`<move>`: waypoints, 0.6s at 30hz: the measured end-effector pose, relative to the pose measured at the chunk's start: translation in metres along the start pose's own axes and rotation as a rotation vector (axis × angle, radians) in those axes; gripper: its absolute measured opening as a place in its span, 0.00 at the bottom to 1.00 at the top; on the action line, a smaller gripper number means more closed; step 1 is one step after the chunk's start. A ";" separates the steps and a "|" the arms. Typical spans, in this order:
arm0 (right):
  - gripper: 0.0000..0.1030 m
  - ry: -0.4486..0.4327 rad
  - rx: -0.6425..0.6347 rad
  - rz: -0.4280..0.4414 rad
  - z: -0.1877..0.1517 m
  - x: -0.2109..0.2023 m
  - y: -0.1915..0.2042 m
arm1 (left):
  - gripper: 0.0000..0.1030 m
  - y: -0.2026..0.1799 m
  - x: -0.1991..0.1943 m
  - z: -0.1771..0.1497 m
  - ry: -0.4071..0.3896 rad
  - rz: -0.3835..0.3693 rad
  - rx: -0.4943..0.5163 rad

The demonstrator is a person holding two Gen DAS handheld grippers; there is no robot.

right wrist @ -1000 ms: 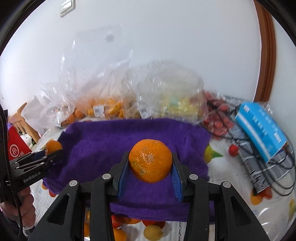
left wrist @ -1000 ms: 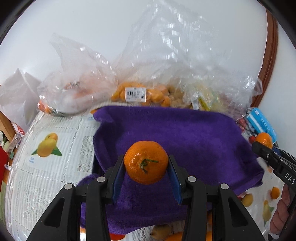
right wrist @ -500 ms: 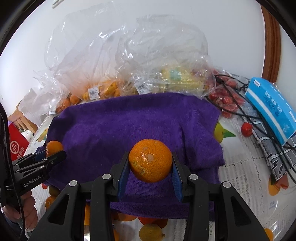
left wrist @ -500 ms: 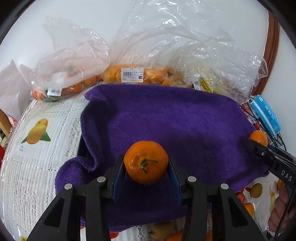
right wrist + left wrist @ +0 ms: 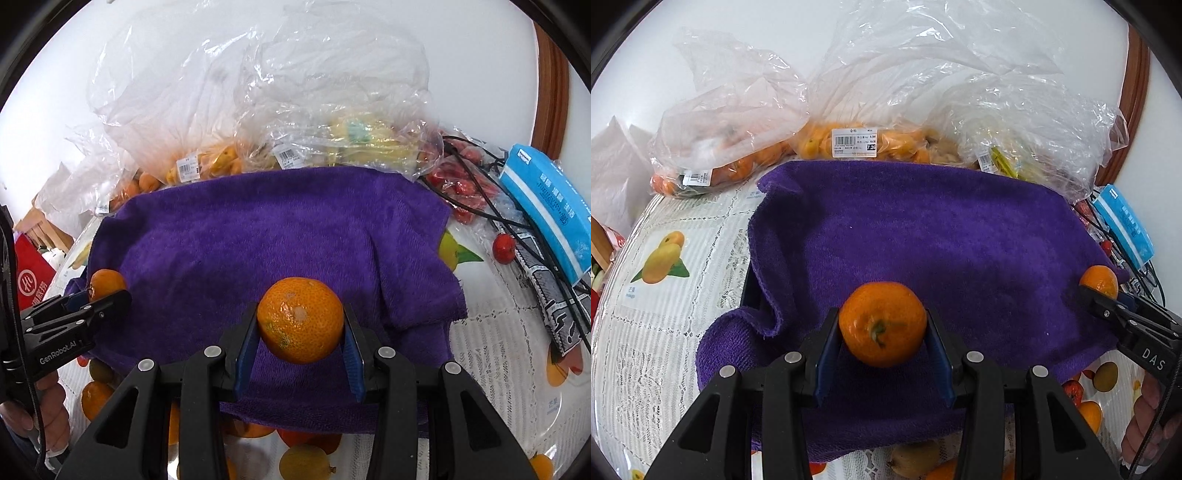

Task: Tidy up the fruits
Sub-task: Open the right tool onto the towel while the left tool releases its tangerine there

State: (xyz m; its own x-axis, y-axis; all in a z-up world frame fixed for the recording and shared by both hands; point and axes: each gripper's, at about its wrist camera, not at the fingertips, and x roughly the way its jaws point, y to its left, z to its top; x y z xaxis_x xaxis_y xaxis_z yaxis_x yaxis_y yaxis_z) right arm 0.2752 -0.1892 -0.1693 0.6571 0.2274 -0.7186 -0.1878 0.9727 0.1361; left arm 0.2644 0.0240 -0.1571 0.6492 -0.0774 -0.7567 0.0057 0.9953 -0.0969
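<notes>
Surface (image 5: 665, 332): covered by a white lace-patterned cloth printed with fruit pictures, seen in both wrist views. Purple towel (image 5: 923, 240): spread over the middle of the surface, its left edge rumpled into folds. Clear plastic bags (image 5: 923, 92): three are heaped along the far edge of the towel against the white wall; the left bag (image 5: 713, 147) and the middle one are filled with small orange fruit and carry printed price labels, and the right bag (image 5: 1034, 140) is filled with yellowish contents that cannot be identified. Blue box (image 5: 546, 206): laid at the right of the towel, beside black cables and a packet of red fruit (image 5: 461, 184). Left gripper (image 5: 882, 332): held low over the near part of the towel, its blue-padded fingers clamped on the left mandarin (image 5: 882, 321), whose green stem is turned toward the camera. Right gripper (image 5: 301, 328): held over the near right part of the towel, likewise clamped on the right mandarin (image 5: 301, 317), which is carried clear of the cloth. Loose red fruit (image 5: 503, 248): a single small piece is lying on the surface between the towel and the blue box.
</notes>
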 end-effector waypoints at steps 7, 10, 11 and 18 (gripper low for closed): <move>0.41 0.011 -0.010 -0.004 -0.001 0.003 0.002 | 0.42 0.000 -0.004 0.000 -0.014 -0.017 -0.004; 0.41 -0.011 -0.018 -0.007 0.000 -0.002 0.002 | 0.47 -0.001 -0.012 0.002 -0.041 -0.030 -0.005; 0.41 -0.019 -0.021 -0.007 0.001 -0.004 0.002 | 0.51 -0.001 -0.014 0.002 -0.050 -0.035 -0.006; 0.51 -0.055 -0.024 -0.004 0.003 -0.016 0.004 | 0.54 -0.003 -0.025 0.003 -0.075 -0.019 0.004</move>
State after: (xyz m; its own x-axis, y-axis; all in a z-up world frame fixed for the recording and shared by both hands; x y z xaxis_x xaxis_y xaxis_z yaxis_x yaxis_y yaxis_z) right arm 0.2661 -0.1892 -0.1554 0.6966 0.2268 -0.6806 -0.2024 0.9723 0.1168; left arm 0.2506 0.0232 -0.1357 0.7042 -0.0918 -0.7041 0.0214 0.9939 -0.1082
